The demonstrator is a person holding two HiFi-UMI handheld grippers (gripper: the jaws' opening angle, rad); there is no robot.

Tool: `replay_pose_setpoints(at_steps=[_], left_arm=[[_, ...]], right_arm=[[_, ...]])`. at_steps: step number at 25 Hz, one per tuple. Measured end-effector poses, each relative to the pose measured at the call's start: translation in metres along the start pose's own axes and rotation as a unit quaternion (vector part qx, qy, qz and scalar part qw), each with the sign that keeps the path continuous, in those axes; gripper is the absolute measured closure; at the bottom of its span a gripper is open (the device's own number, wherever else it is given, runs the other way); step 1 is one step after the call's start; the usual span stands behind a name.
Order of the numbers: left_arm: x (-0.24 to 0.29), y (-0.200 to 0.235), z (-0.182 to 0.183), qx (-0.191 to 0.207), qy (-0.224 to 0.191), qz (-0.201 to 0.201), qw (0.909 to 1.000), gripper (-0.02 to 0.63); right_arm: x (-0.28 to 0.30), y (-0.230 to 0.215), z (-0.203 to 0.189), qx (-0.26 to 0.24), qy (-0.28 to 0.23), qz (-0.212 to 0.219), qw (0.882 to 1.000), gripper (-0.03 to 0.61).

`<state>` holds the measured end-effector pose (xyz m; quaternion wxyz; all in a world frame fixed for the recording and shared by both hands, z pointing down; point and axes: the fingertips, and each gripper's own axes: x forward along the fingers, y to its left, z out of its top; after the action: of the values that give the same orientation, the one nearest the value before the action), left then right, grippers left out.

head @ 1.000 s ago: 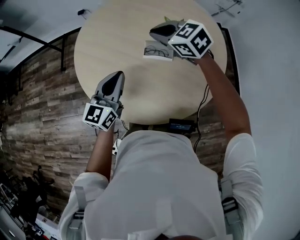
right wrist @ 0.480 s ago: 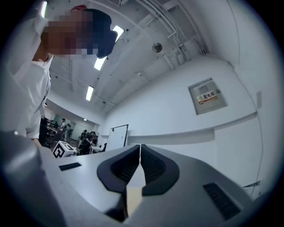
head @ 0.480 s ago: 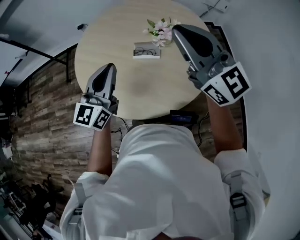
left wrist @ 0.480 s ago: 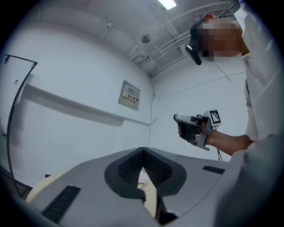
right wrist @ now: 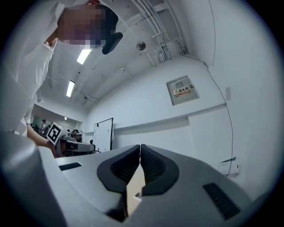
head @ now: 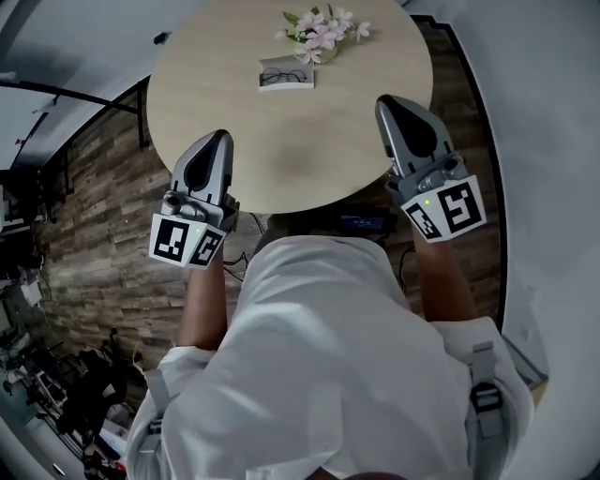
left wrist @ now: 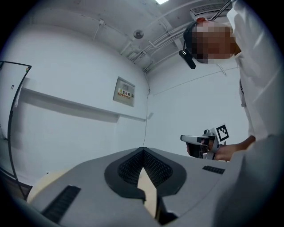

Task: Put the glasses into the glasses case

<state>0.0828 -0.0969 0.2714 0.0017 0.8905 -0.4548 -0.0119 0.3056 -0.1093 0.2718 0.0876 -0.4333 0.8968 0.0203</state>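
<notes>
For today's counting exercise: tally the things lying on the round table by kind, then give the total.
glasses: 1
case: 1
flowers: 1 bunch
Total: 3

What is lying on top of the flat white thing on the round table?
Dark-framed glasses lie on the flat white thing, likely the case. Whatever is under it is covered.
</notes>
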Motion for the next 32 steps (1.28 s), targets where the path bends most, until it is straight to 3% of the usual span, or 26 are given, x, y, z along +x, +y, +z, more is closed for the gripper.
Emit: replay_pose_setpoints(at_steps=[8, 21, 32], left_arm=[[-0.009, -0.006, -0.017, -0.003, 0.002, 0.006, 1.0, 0.601], [-0.024, 0.036, -0.041, -0.061, 0.001, 0.004, 0.9981, 0.601], [-0.035, 0.064, -0.056, -0.054, 0.008, -0.001, 0.9985, 0.609]], right_arm=[[-0.011, 0.012, -0.03, 0.0, 0.02, -0.019, 1.0, 0.554], [0.004, 0.034, -0.041, -0.006, 0.054, -0.054, 0.997, 0.554], [0.016, 0.056, -0.057, -0.004, 0.076, -0.071, 0.995, 0.554]])
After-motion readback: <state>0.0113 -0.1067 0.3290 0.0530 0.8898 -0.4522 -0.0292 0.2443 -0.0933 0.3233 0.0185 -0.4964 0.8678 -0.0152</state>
